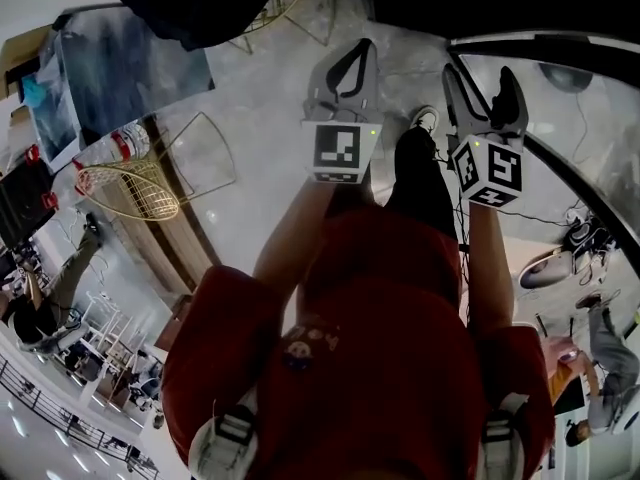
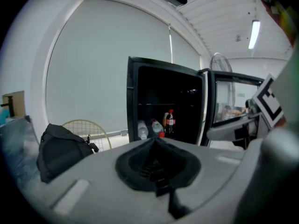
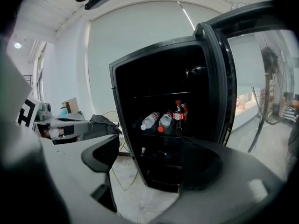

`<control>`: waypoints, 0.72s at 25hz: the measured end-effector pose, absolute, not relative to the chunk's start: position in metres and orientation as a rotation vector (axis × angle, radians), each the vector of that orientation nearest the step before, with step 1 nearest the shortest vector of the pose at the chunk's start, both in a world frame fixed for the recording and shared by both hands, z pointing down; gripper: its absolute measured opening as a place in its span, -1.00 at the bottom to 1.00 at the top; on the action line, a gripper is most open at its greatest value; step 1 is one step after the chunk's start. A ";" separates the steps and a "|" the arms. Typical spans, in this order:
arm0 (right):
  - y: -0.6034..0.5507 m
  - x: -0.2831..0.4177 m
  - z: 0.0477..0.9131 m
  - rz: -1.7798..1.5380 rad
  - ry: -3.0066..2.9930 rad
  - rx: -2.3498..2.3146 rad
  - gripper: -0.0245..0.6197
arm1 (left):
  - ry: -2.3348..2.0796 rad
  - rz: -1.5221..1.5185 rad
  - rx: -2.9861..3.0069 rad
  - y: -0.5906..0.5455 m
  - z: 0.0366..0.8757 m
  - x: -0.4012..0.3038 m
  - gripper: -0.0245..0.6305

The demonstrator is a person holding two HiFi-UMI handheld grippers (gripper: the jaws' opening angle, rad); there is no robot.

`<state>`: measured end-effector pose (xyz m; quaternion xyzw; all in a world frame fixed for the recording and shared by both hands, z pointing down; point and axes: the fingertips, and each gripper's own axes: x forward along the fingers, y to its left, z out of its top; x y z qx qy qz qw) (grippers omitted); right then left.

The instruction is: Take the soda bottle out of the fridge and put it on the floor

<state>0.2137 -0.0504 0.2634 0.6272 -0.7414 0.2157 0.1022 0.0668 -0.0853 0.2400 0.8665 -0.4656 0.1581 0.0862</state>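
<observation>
The soda bottle [image 3: 179,112], dark with a red cap and red label, stands upright on a shelf inside the open black fridge [image 3: 126,125]. The left gripper view shows the same soda bottle [image 2: 171,122] in the fridge [image 2: 133,101], well beyond the jaws. My left gripper [image 2: 155,143] is shut with nothing in it. My right gripper [image 3: 149,148] is open and empty, and the fridge interior shows between its fingers. In the head view the left gripper [image 1: 357,50] and right gripper [image 1: 480,73] hang side by side above the floor.
Two water bottles [image 3: 149,121] [image 3: 164,120] lie on the shelf beside the soda. The fridge door [image 3: 224,78] stands open at the right. A black bag [image 2: 60,150] and a wire chair [image 2: 86,127] sit left of the fridge. A standing fan [image 3: 268,78] is at the far right.
</observation>
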 end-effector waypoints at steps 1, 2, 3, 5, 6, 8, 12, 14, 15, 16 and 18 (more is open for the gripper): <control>-0.053 0.214 0.271 0.643 -2.186 1.852 0.29 | -1.388 0.475 2.579 -0.087 0.248 0.067 -0.93; -0.053 0.215 0.278 0.648 -2.182 1.856 0.29 | -1.383 0.482 2.577 -0.087 0.257 0.068 -0.93; -0.052 0.216 0.285 0.651 -2.177 1.861 0.29 | -1.375 0.488 2.577 -0.086 0.266 0.070 -0.93; -0.051 0.220 0.299 0.652 -2.168 1.869 0.29 | -1.362 0.489 2.581 -0.085 0.280 0.075 -0.93; -0.052 0.221 0.306 0.651 -2.167 1.875 0.29 | -1.362 0.482 2.589 -0.086 0.285 0.076 -0.93; -0.051 0.222 0.321 0.651 -2.170 1.895 0.29 | -1.372 0.468 2.616 -0.087 0.296 0.076 -0.93; -0.048 0.234 0.358 0.610 -2.154 1.985 0.29 | -1.353 0.512 2.630 -0.083 0.334 0.079 -0.93; -0.054 0.237 0.379 0.591 -2.149 2.015 0.29 | -1.382 0.461 2.612 -0.088 0.347 0.076 -0.93; -0.057 0.238 0.389 0.589 -2.150 2.027 0.29 | -1.400 0.434 2.599 -0.090 0.354 0.073 -0.93; -0.058 0.238 0.399 0.589 -2.151 2.037 0.29 | -1.414 0.410 2.583 -0.092 0.363 0.071 -0.93; -0.055 0.238 0.417 0.585 -2.147 2.041 0.29 | -1.422 0.399 2.544 -0.092 0.385 0.066 -0.93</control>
